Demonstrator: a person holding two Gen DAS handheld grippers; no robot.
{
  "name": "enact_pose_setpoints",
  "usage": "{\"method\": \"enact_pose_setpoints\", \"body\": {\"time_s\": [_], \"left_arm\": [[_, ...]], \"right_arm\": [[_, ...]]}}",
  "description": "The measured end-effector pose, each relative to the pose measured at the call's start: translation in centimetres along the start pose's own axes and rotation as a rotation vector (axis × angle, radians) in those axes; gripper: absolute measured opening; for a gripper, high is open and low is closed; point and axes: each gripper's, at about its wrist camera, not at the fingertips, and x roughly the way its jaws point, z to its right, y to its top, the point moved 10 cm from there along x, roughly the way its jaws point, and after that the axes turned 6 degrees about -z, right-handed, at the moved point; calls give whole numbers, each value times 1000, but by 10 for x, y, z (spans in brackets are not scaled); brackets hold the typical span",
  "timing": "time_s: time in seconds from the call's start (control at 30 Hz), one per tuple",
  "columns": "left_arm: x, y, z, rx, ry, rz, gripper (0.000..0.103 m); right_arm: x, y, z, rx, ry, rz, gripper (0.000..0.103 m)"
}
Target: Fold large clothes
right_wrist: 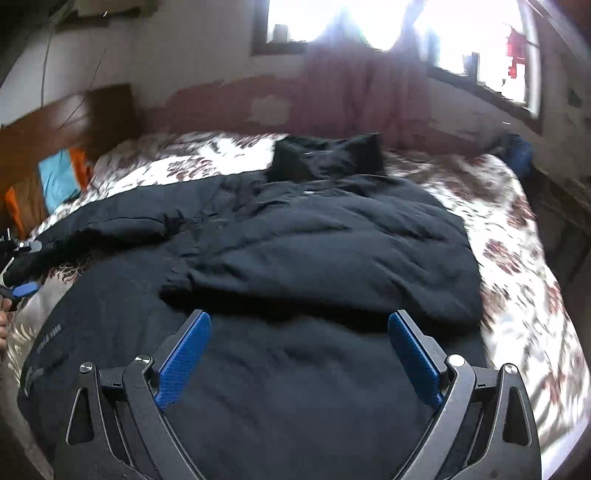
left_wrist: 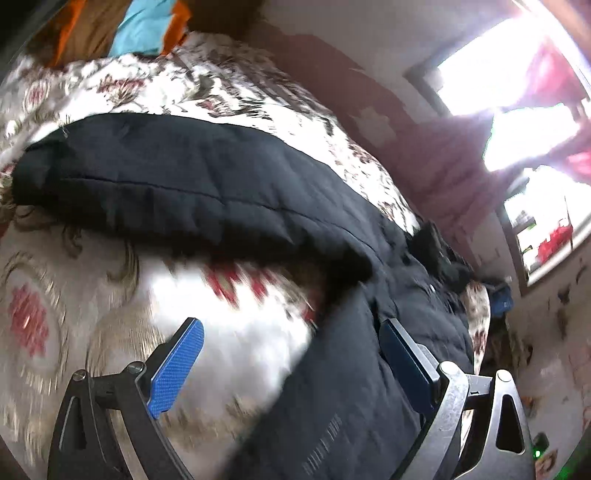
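Note:
A large black padded jacket (right_wrist: 314,236) lies spread on a floral bedspread (right_wrist: 517,266), collar toward the far wall, its right sleeve folded across the body. My right gripper (right_wrist: 299,328) is open and empty above the jacket's lower hem. In the left wrist view my left gripper (left_wrist: 291,339) is open over the bedspread (left_wrist: 92,332) beside the jacket's outstretched left sleeve (left_wrist: 166,184); the jacket's side (left_wrist: 351,387) lies by the right finger. The left gripper also shows at the left edge of the right wrist view (right_wrist: 22,290).
A wooden headboard (right_wrist: 70,114) with orange and blue cloth (right_wrist: 59,181) stands at the left. A bright window (right_wrist: 369,22) and reddish wall are behind the bed. A blue item (right_wrist: 519,155) sits at the far right corner.

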Motion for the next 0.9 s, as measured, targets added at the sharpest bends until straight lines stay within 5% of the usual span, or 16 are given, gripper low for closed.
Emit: {"method": "enact_pose_setpoints", "body": {"time_s": [0.2, 0.37, 0.5, 0.67, 0.73, 0.8, 0.9], "left_arm": [[21, 52, -24, -165, -78, 94, 96], [31, 86, -31, -215, -26, 159, 94], [35, 99, -43, -229, 90, 169, 61], [30, 109, -56, -249, 80, 212, 20], [25, 117, -42, -158, 65, 247, 10], [10, 126, -6, 56, 73, 307, 9], [-14, 128, 54, 279, 53, 355, 9]], "right_arm": [[74, 49, -45, 12, 43, -82, 94], [133, 26, -57, -75, -179, -170, 96], [132, 20, -65, -89, -181, -140, 99], [135, 16, -63, -102, -198, -138, 102], [138, 16, -61, -112, -215, -143, 102], [136, 16, -62, -108, -212, -127, 102], [120, 23, -59, -56, -125, -72, 101]]}}
